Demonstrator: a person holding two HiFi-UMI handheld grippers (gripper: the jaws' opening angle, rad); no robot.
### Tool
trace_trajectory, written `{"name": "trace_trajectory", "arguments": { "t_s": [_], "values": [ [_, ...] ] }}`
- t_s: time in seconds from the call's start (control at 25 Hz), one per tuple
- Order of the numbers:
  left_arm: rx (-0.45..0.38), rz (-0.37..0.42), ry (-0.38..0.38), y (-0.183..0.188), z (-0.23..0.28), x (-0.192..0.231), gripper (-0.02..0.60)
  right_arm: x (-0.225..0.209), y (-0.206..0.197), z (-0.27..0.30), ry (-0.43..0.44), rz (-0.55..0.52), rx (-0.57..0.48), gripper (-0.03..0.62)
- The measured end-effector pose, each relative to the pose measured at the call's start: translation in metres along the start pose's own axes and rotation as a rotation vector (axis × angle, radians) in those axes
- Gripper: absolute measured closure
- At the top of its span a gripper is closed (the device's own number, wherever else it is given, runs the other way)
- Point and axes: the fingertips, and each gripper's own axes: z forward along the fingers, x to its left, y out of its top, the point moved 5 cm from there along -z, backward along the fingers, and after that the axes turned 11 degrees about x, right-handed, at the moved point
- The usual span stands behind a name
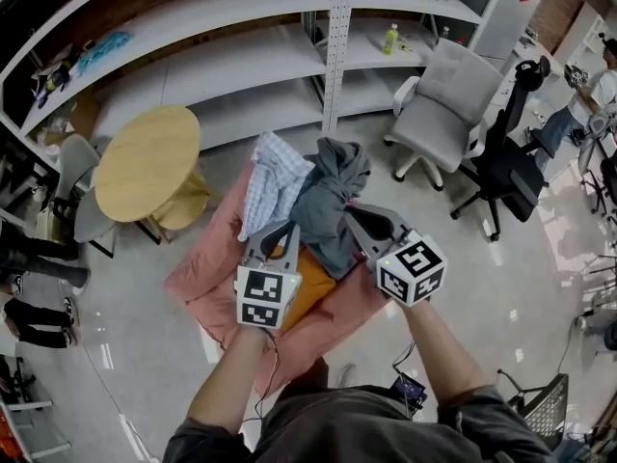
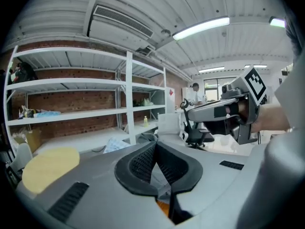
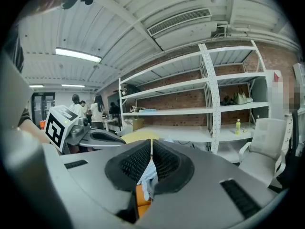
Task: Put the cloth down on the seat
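Your left gripper (image 1: 277, 231) and right gripper (image 1: 362, 216) both pinch the cloth (image 1: 326, 189) — it's above the seat (image 1: 204, 278). Lowering and releasing aren't done yet.

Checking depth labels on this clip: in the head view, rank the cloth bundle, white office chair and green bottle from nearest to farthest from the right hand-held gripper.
1. Cloth bundle, at the jaws of the right hand-held gripper.
2. White office chair, farther off to the right.
3. Green bottle, back on the shelf.
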Motion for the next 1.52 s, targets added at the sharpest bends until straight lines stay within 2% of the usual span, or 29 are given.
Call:
{"name": "trace_trajectory", "arguments": {
  "t_s": [0.28, 0.6, 1.52],
  "values": [
    [-0.019, 0.021, -0.044, 0.02, -0.017, -0.027, 0.572, 0.015, 0.002, -0.025, 0.021, 0.037, -0.034, 0.577],
    [-0.028, 0.013, -0.061, 0.021, -0.021, -0.042, 0.572, 0.027, -0.003, -0.031, 0.039, 0.065, -0.047, 0.579],
    [-0.004, 0.002, -0.068, 0.012, -0.014, -0.033, 0.572, 0.028, -0.009, -0.018, 0.037, 0.076, -0.028, 0.579]
  ]
}}
